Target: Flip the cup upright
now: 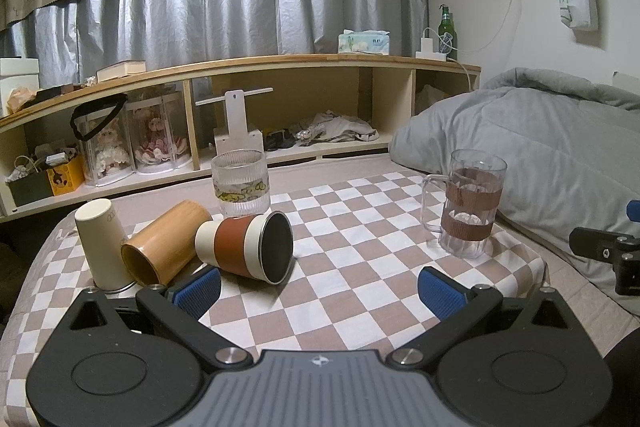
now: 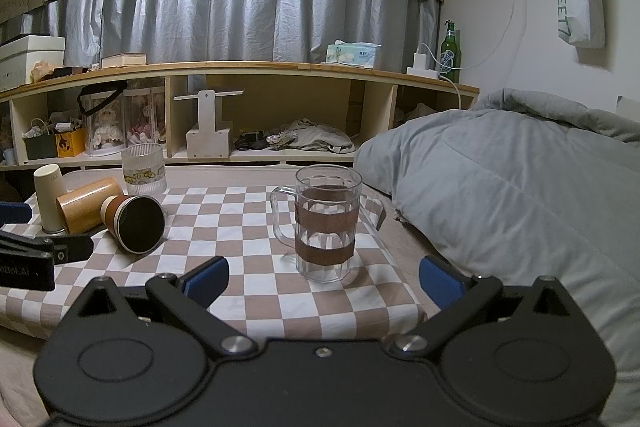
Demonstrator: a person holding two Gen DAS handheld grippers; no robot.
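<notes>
A cream cup with a rust-red sleeve (image 1: 244,245) lies on its side on the checkered cloth, dark mouth toward me; it also shows in the right wrist view (image 2: 134,223). A bamboo cup (image 1: 164,241) lies on its side beside it, touching it. A white cup (image 1: 100,243) stands upside down at the far left. A ribbed glass (image 1: 240,183) and a clear mug with brown bands (image 1: 470,203) stand upright. My left gripper (image 1: 318,293) is open and empty, just in front of the lying cups. My right gripper (image 2: 324,281) is open and empty, just in front of the clear mug (image 2: 326,221).
A grey duvet (image 1: 540,147) lies heaped at the right of the cloth. A wooden shelf (image 1: 240,67) with boxes, dolls and a green bottle runs along the back. The right gripper's body (image 1: 608,251) shows at the right edge of the left wrist view.
</notes>
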